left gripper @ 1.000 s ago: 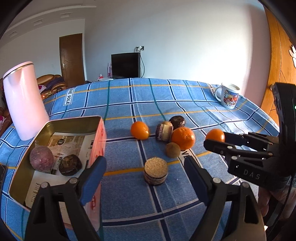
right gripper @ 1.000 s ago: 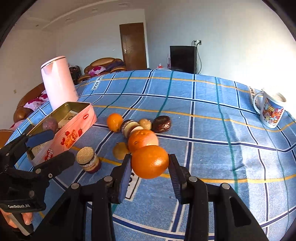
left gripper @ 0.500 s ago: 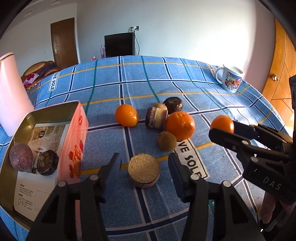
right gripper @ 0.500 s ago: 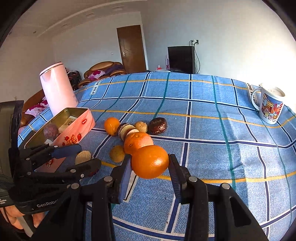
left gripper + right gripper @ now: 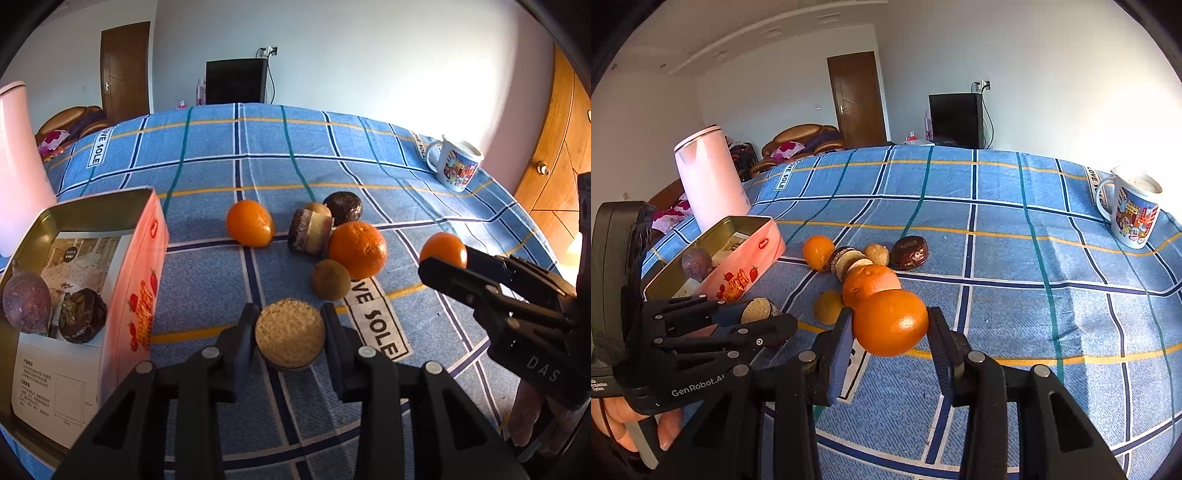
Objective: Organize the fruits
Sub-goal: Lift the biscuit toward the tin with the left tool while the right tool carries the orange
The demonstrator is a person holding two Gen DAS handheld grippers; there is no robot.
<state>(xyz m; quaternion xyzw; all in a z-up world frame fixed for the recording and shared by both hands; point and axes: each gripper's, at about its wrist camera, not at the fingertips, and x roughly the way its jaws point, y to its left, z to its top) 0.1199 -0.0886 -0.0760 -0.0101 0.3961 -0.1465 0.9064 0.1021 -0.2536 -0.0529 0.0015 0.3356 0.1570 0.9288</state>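
Left gripper [image 5: 290,334] sits low over the blue checked tablecloth [image 5: 369,177], jaws just closing onto a round crumb-topped cake [image 5: 290,338]; both pads appear to touch its sides, the cake resting on the cloth. Right gripper [image 5: 891,328] clamps an orange [image 5: 891,326] between its pads, the fruit apparently raised off the cloth. In the left wrist view that same orange shows at 3 o'clock of the cake, well apart, held in the black fingers [image 5: 465,273]. The loose cluster lies at 12 to 1 o'clock of the cake: a small brown round fruit [image 5: 330,279] nearest, touching a large orange [image 5: 357,249] behind it; a layered cake roll on its side [image 5: 310,231] just beside that orange at its 10 o'clock; a dark glossy round pastry [image 5: 343,208] behind the roll; a smaller orange [image 5: 251,223] apart at 11 o'clock. An open pink tin [image 5: 144,266] stands at 9 o'clock of the cake, near but not touching the left finger. Inside it, on a printed paper sheet, a purple round fruit [image 5: 26,301] and a dark chocolate cake [image 5: 83,317] lie side by side. A pale pink kettle [image 5: 709,177] stands beyond the tin. A printed mug [image 5: 1132,210] stands far off at 2 o'clock. A person's fingers [image 5: 613,432] wrap the left gripper's handle.
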